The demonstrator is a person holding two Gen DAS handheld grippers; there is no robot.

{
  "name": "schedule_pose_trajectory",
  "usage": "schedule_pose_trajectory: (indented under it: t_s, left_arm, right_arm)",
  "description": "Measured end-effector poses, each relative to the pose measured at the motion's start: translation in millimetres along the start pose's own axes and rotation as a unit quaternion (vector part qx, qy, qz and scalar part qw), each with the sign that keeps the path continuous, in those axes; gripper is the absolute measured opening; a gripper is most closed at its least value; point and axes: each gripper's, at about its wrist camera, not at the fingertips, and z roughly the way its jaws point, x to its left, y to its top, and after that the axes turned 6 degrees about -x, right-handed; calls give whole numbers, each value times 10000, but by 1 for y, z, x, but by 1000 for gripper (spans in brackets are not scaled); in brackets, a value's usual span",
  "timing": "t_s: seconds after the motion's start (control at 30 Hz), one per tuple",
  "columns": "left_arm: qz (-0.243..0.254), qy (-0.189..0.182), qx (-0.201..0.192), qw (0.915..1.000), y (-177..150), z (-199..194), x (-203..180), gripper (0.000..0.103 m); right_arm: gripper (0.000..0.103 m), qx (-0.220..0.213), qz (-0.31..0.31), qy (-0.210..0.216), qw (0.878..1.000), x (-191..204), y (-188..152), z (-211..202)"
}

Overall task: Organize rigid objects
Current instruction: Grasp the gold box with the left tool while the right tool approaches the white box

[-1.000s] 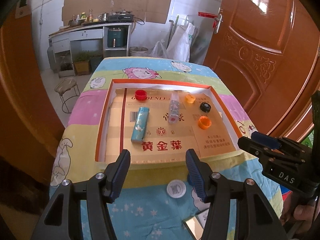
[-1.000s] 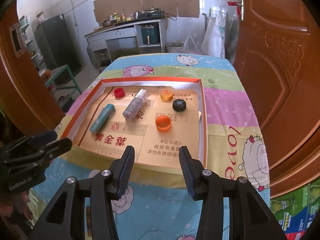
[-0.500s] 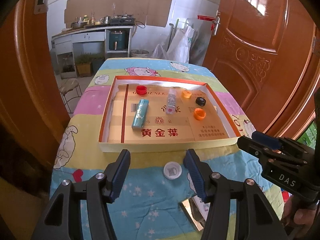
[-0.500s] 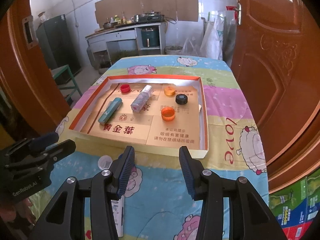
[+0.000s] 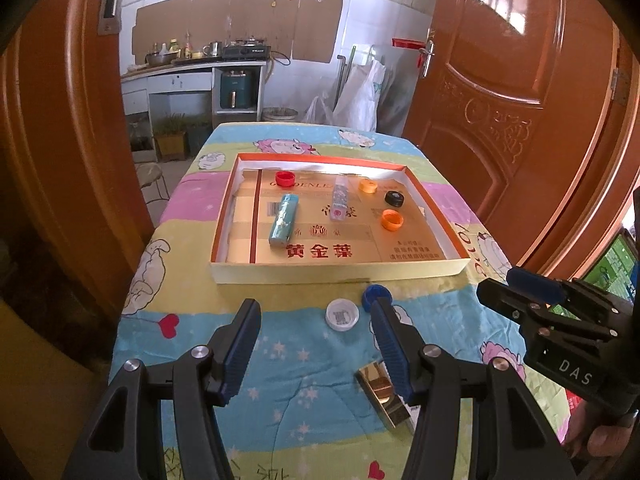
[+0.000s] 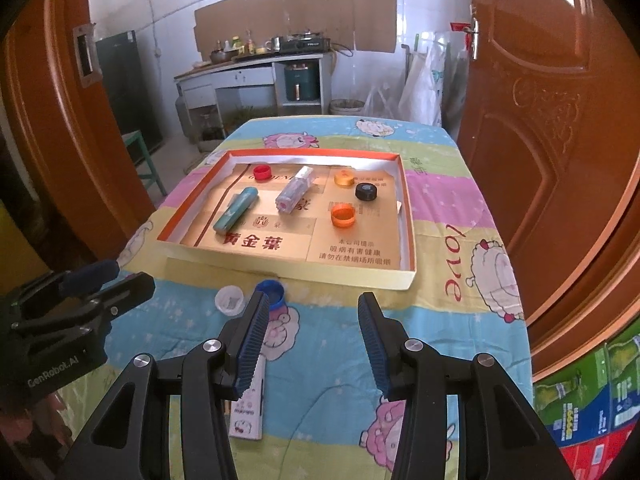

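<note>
The shallow cardboard tray [image 5: 340, 274] serves as the landmark. Inside it lie a teal lighter [image 5: 283, 220], a clear small bottle [image 5: 340, 197] and four caps. Outside it, just beside its near wall on the tablecloth [image 5: 192, 344], rest a white cap [image 5: 342, 314] and a blue cap [image 5: 374, 294]; a gold-coloured box [image 5: 382, 394] lies farther from that wall. The left gripper [image 5: 316, 344] and the right gripper [image 6: 310, 336] both stand released, jaws apart and empty, on the near side of the tray. The caps are judged light, stiff and hard; take each across its ribbed rim, since the smooth plastic may slip or tip.
</note>
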Motion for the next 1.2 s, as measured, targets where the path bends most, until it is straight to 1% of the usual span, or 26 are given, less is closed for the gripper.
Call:
schedule_pose_trajectory:
  t_s: [0.43, 0.77, 0.93, 1.07, 1.2]
  left_arm:
    - [17, 11, -115, 9999, -19, -27, -4, 57]
    - [21, 18, -180, 9998, -31, -40, -8, 57]
    - [-35, -59, -78, 9999, -40, -31, -14, 57]
    - [46, -52, 130, 9999, -51, -10, -27, 57]
    - [-115, -111, 256, 9995, -60, 11, -33, 57]
  right_arm:
    - [48, -95, -29, -55, 9999, 7, -22, -28]
    - [48, -173, -46, -48, 9998, 11, -37, -42]
    - [48, -146, -20, -39, 9999, 8, -45, -43]
    - [48, -124, 28, -44, 9999, 3, -50, -43]
    - [48, -113, 86, -45, 9999, -5, -54, -43]
